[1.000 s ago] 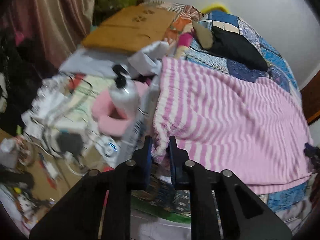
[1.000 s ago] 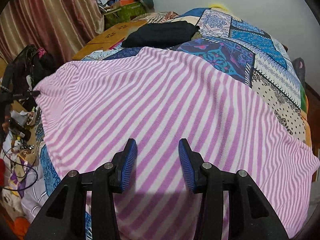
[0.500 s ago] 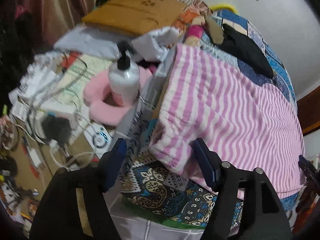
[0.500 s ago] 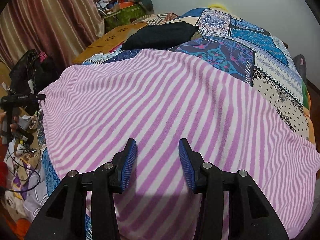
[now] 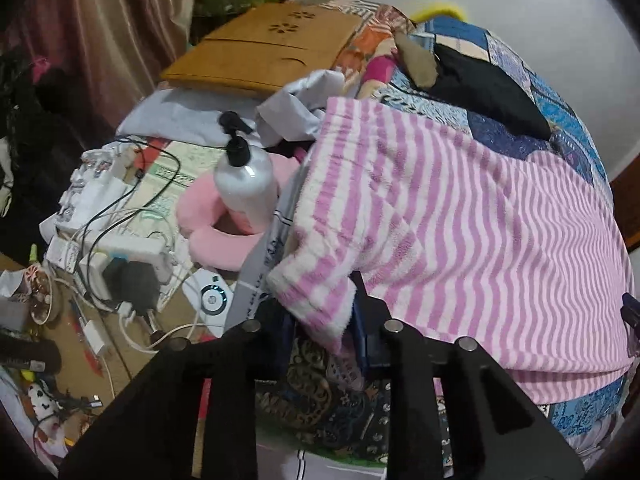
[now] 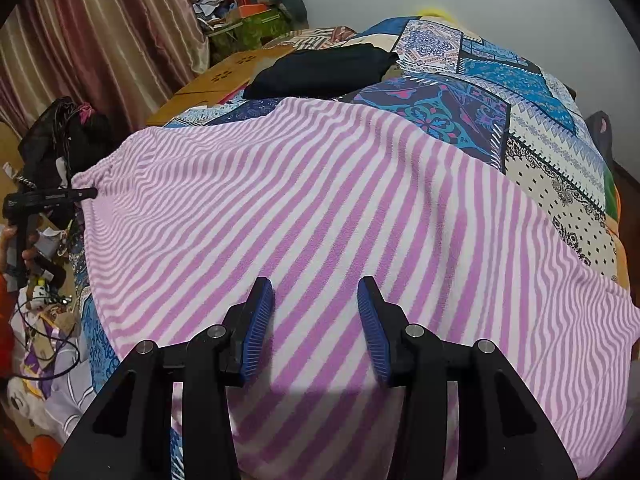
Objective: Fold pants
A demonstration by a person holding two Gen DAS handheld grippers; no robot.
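Observation:
Pink-and-white striped fleece pants [image 6: 320, 184] lie spread flat over the bed. In the left wrist view their near left corner [image 5: 316, 288] hangs over the bed's edge. That corner sits between the jaws of my left gripper [image 5: 320, 320], which are closing, and the fluffy cloth fills the gap between the pads. In the right wrist view my right gripper [image 6: 316, 320] hovers open just above the middle of the pants, with only flat cloth below its blue pads [image 6: 258, 320]. At that view's left edge a hand [image 6: 16, 236] holds the left gripper at the pants' far corner.
A patchwork bedspread [image 6: 540, 120] covers the bed, with a black garment [image 5: 488, 88] at the back. Beside the bed stand a pump bottle [image 5: 245, 184] in a pink neck pillow [image 5: 212, 240], a power strip with cables [image 5: 128, 248] and a wooden lap desk [image 5: 272, 46].
The left gripper let go of the pants' edge, opened wide, sank a little and has narrowed again around the hanging corner. The right gripper has stayed put.

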